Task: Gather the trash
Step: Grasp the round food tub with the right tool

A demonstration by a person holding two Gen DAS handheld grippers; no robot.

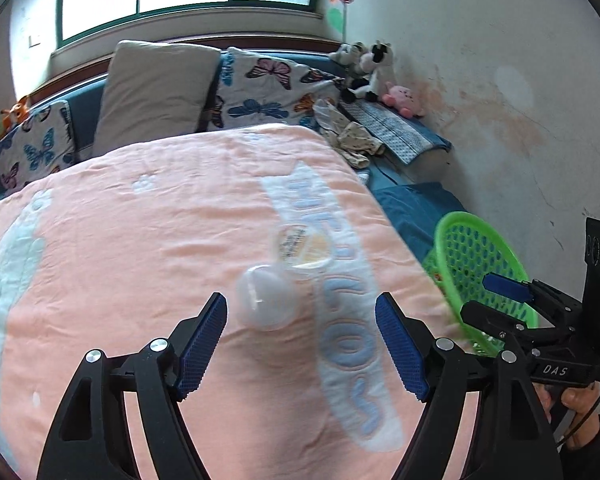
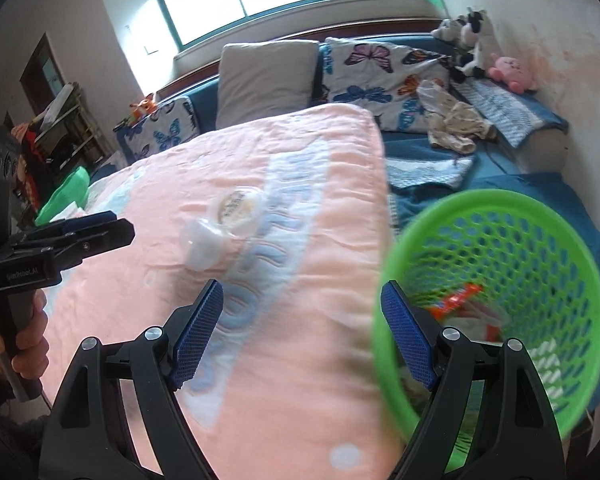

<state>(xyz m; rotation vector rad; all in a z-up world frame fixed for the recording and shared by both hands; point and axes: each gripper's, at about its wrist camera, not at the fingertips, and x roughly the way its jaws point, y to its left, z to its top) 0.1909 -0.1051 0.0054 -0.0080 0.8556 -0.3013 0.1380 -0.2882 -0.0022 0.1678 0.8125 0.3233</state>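
Jaws apart and empty on left gripper (image 1: pixel 301 344) and right gripper (image 2: pixel 302 334). Two clear plastic cups (image 1: pixel 284 276) lie just ahead of left jaws on pink blanket (image 1: pixel 140 260). Green basket (image 2: pixel 540 216), touching right jaws' right side, holds wrappers (image 2: pixel 456 300); cups remain to collect.

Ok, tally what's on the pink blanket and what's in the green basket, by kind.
Clear plastic cups on the blanket: 2 (white-looking one, labelled one)
Green basket: 1
Orange wrapper in the basket: 1; other contents too blurred to count
Total: 4
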